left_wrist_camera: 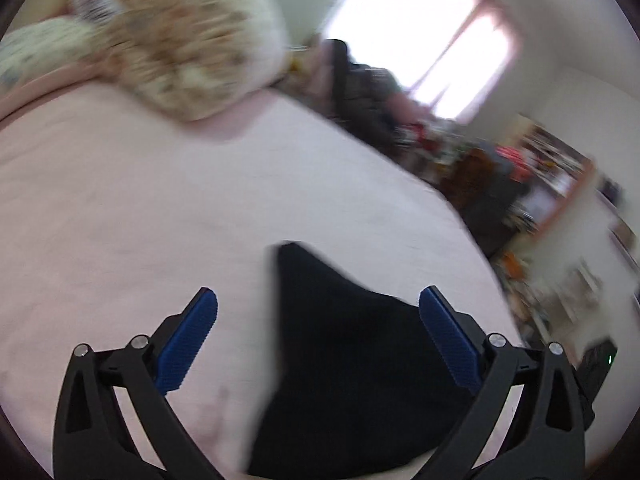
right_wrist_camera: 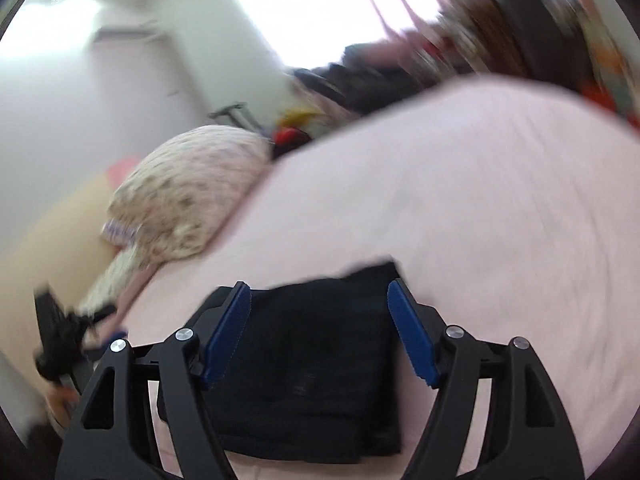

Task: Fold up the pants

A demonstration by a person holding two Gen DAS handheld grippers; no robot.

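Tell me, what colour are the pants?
Black. The pants show best in the right wrist view, on the pink bed sheet.

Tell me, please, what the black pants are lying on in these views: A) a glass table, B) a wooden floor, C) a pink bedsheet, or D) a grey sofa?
C: the black pants lie in a compact dark bundle on the pink bedsheet, with the floral pillow further up the bed; both grippers hang open above them.

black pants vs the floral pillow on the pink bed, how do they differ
The black fabric pants lie flat and plain dark near both open tongs; the cream floral pillow is puffy, pale and patterned, at the bed's far end. The pants look folded and squarish, the pillow rounded. Both rest on the pink bedsheet.
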